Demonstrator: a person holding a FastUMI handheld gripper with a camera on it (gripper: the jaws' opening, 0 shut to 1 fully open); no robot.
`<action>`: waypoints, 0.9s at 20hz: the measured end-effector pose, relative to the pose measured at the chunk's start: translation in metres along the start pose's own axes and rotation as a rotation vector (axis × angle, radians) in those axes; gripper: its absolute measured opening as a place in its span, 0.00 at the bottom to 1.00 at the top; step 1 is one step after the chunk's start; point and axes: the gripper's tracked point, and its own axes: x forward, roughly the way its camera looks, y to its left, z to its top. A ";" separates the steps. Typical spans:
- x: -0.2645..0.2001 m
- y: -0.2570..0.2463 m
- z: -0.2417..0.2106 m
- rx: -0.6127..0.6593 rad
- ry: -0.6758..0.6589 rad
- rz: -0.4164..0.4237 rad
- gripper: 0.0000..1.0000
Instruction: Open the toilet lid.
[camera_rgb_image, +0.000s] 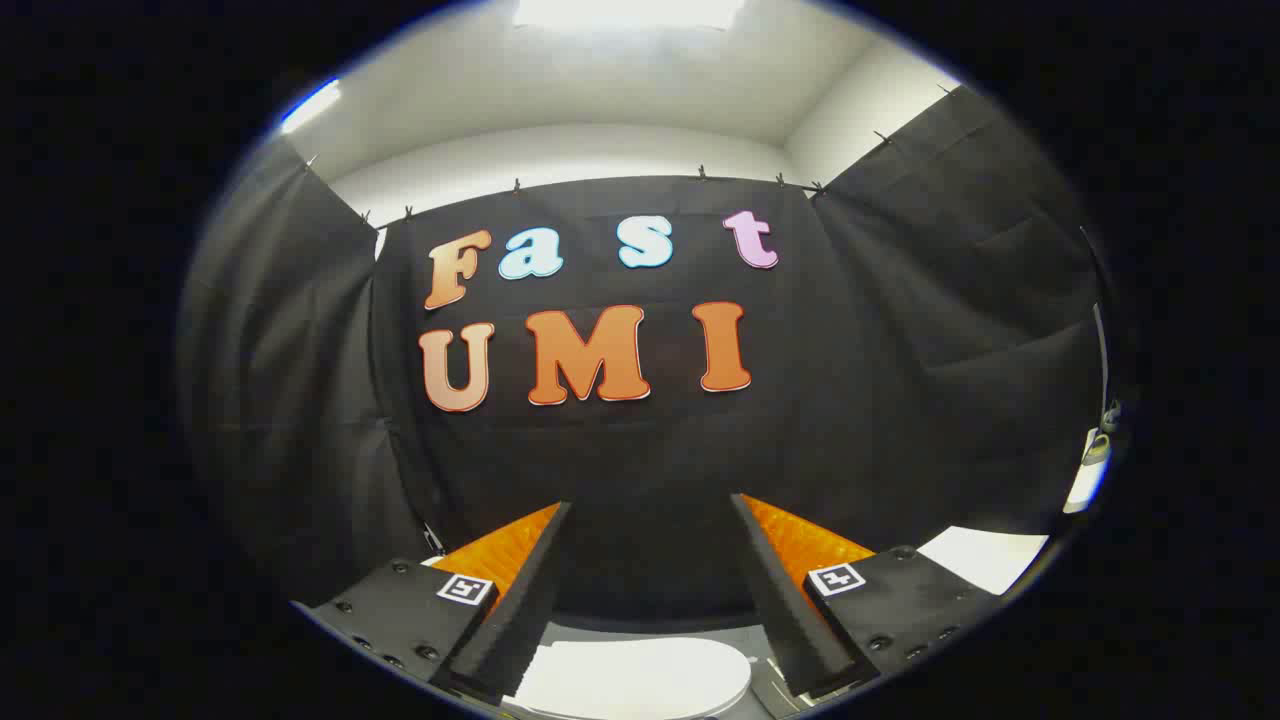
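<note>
A white toilet lid (640, 675) lies flat and closed low down, just under and between the bases of my two fingers. My gripper (650, 510) is held above it, open, with a wide gap and nothing between the fingers. The fingers point at the black cloth wall well beyond the toilet. The toilet's bowl and its front edge are hidden below the fingers.
Black cloth walls (900, 380) close the booth on the left, back and right. A white flat surface (985, 555) shows low on the right, past the right finger. A grey floor strip (700, 632) runs behind the lid.
</note>
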 end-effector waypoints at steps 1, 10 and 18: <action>0.000 0.002 0.000 -0.006 -0.004 0.003 0.99; 0.007 0.023 -0.001 -0.028 -0.007 0.036 0.99; 0.011 0.024 -0.007 -0.046 0.010 0.044 0.99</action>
